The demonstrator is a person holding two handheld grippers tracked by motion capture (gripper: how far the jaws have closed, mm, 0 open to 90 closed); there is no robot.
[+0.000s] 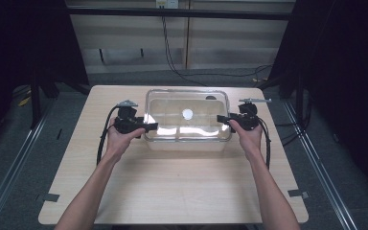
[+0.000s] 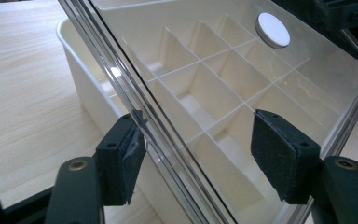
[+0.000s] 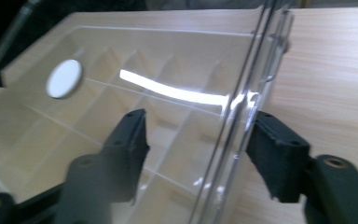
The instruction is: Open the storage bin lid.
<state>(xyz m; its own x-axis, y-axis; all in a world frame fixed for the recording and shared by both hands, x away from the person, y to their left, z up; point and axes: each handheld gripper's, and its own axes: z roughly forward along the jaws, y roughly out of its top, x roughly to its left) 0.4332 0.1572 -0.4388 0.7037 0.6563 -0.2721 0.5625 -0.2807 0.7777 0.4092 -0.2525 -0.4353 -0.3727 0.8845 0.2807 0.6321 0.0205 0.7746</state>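
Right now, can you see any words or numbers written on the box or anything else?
None: no words, numbers or labels can be read anywhere.
The clear lid is plain; its white round disc is blank.
The white divided box carries no print.
The left gripper and right gripper show no lettering, and neither does the table.

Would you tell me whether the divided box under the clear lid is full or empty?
Empty, as far as visible: through the clear lid the white box shows bare compartments between its dividers.
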